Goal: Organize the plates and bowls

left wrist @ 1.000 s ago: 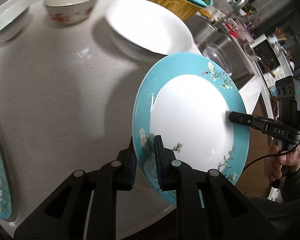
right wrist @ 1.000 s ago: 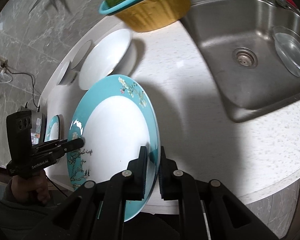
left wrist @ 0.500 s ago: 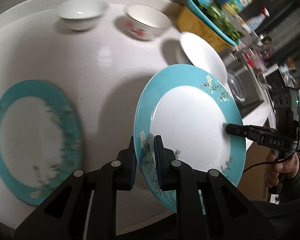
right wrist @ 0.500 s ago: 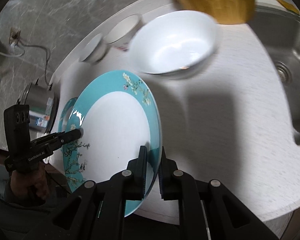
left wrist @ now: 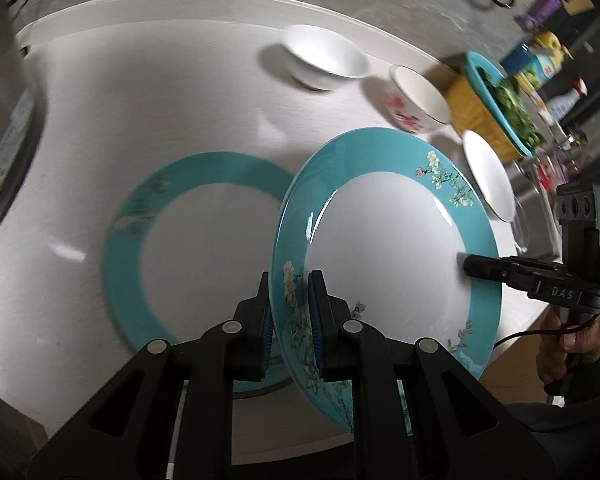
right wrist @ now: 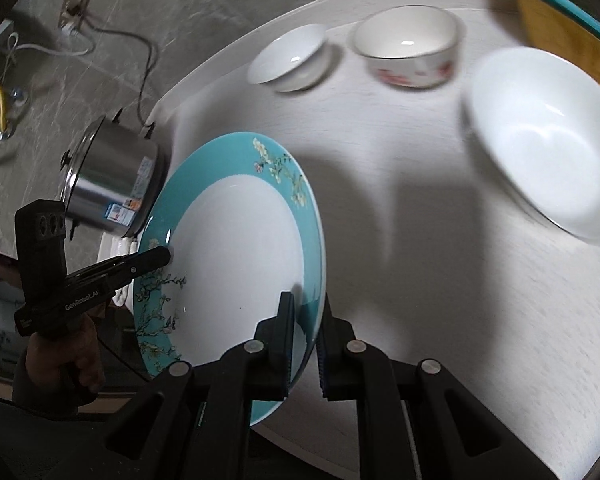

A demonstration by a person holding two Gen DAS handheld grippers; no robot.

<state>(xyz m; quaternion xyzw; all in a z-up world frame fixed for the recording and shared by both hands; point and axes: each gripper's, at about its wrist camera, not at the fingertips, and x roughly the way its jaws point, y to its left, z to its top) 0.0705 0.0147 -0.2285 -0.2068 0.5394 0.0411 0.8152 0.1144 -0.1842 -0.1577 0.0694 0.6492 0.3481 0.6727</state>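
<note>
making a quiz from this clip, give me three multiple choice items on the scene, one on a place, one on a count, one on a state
1. Where is the second teal plate?
A. flat on the counter
B. in the sink
C. on the pot

2. How many bowls stand on the counter?
A. one
B. three
C. five

3. How is the held teal plate gripped?
A. left only
B. right only
C. both grippers

Answers: 1 A, it lies flat behind the held plate. 2 B, the small white bowl, floral bowl and large white bowl. 3 C, the left gripper and right gripper clamp opposite rims.

left gripper point(left wrist: 291, 312) clamps tilted teal-rimmed floral plate point(left wrist: 384, 256) | right gripper point(left wrist: 466, 266) pinches far rim | second teal-rimmed plate point(left wrist: 124, 236) flat on white counter point(left wrist: 140, 100)
</note>
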